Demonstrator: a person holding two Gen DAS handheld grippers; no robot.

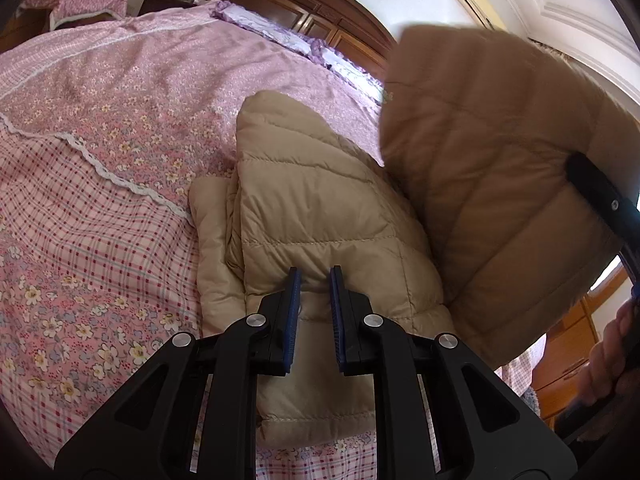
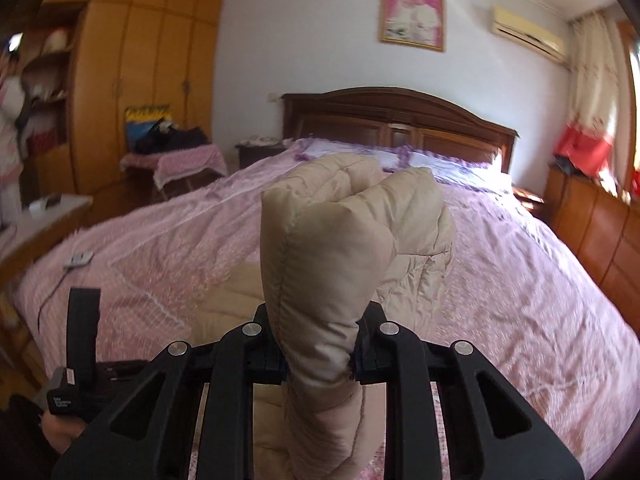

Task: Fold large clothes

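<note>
Beige jacket (image 2: pixel 332 248) in right tool (image 2: pixel 318 360)

Matt quilted beige jacket (image 1: pixel 320 208) on soft floral cotton bedspread (image 1: pixel 100 140).

**Puffer jacket half lifted over the bed**

The left gripper (image 1: pixel 315 280) rests on the beige quilted puffer jacket (image 1: pixel 320 208), jaws narrowly apart, perhaps pinching fabric. A raised, blurred jacket flap (image 1: pixel 480 168) hangs right, above the pink floral bedspread (image 1: pixel 120 128).
</note>
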